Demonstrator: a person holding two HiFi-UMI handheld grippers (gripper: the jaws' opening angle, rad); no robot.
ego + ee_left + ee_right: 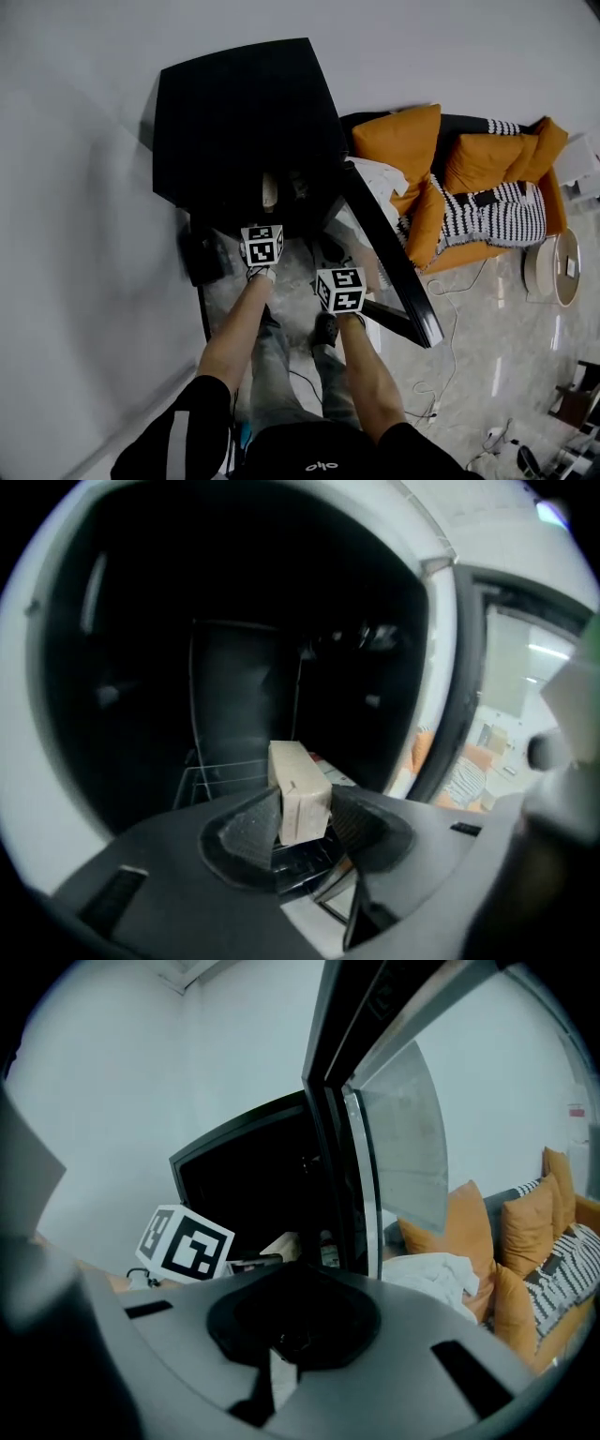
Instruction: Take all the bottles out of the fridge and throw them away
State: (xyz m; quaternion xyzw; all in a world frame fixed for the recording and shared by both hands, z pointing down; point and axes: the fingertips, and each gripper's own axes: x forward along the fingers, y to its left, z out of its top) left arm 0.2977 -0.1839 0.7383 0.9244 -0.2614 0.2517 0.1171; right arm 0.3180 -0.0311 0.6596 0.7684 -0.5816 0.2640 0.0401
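Observation:
The black fridge (244,112) stands open, with its glass door (384,253) swung out to the right. My left gripper (302,803) is shut on a beige rectangular carton (298,785), held upright in front of the dark fridge interior. The head view shows that carton (270,190) just beyond the left gripper (267,211) at the fridge mouth. A wire shelf (220,771) lies behind it. My right gripper (300,1283) is shut and empty, beside the door edge. A small labelled thing (328,1249), perhaps a bottle, sits inside the fridge.
An orange sofa (469,187) with striped cushions stands right of the door, and a white cloth (380,178) lies on its near end. A round white object (553,267) and cables (441,375) are on the tiled floor. A white wall runs along the left.

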